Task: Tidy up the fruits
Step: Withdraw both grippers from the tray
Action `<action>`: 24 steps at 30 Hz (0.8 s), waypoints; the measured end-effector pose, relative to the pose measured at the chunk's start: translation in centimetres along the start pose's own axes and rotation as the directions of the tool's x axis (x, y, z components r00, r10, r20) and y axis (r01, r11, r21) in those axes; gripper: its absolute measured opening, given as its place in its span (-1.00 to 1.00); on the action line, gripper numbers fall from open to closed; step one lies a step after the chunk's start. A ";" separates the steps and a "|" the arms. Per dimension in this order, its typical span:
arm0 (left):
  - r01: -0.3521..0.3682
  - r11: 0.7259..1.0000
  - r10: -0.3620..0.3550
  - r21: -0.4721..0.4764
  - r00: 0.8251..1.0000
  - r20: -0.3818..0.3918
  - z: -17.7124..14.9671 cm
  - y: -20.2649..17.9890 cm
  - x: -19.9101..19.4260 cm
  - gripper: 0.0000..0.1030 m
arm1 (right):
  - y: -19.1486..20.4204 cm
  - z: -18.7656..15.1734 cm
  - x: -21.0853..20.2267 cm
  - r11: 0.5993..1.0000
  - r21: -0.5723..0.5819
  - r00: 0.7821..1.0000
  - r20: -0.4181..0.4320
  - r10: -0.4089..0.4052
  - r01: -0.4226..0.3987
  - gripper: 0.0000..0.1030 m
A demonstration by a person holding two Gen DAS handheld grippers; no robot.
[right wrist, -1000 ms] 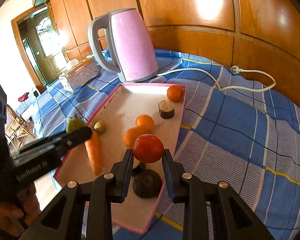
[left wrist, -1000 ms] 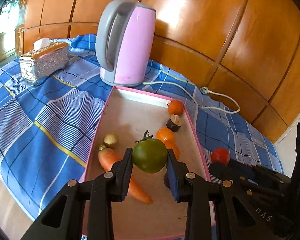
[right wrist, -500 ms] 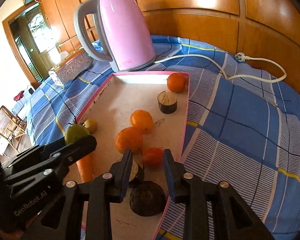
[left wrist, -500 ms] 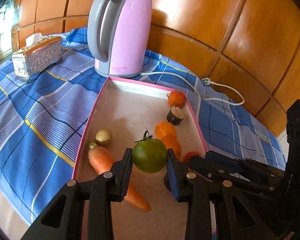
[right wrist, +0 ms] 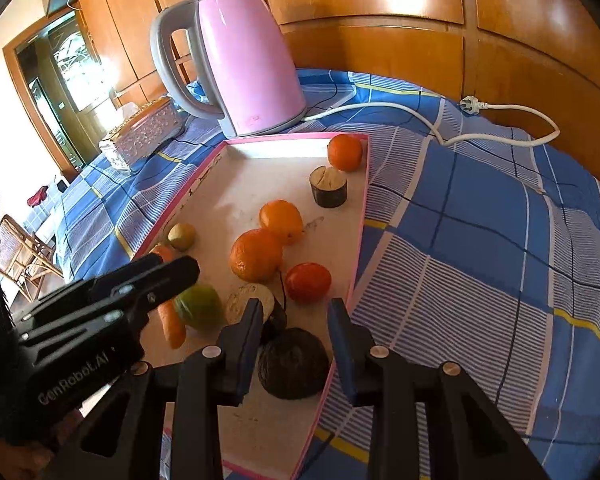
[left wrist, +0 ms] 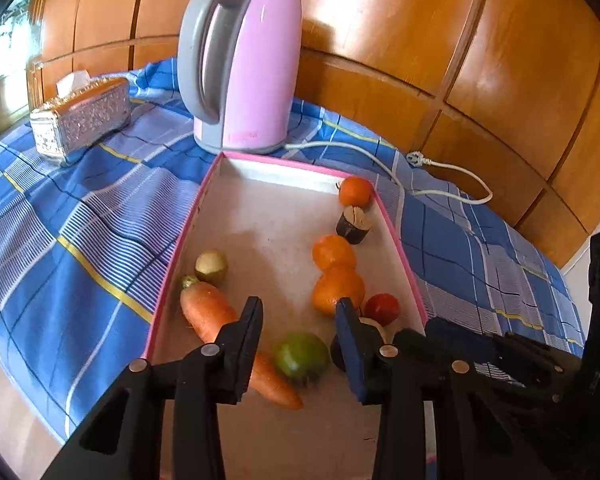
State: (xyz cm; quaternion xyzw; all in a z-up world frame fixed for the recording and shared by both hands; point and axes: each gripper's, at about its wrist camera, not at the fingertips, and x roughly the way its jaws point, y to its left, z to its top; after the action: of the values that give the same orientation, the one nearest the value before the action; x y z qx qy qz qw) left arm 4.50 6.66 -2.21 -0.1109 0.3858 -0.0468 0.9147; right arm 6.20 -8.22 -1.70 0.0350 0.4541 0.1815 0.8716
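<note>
Now both grippers are hanging spread and empty: left gripper is leaving the green tomato (lower centre) on the tray, right gripper the red tomato; both placements look done.

"GenRobot.AI" on left hand-held gripper
</note>
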 end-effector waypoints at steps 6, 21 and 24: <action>-0.053 0.998 0.053 -0.018 0.999 0.004 -0.4 0.6 -0.8 -0.25 | 0.5 -0.7 -0.2 1.000 -0.007 1.000 -0.008 0.004 -0.004 -0.34; -0.079 0.997 0.080 -0.009 0.995 0.054 -1.0 0.8 -3.4 -0.11 | 2.0 -1.6 -2.2 0.999 -0.031 0.998 0.042 -0.042 0.043 -0.34; -0.081 0.997 0.081 -0.010 0.995 0.061 -1.1 0.8 -3.8 -0.02 | 2.2 -1.9 -2.9 0.997 -0.033 0.996 0.069 -0.062 0.065 -0.34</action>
State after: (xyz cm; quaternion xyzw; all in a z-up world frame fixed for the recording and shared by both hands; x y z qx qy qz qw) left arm 1.09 7.93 -0.53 -0.0999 0.3617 -0.0047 0.9269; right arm 2.53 -7.35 0.00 0.0113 0.4217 0.1603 0.8924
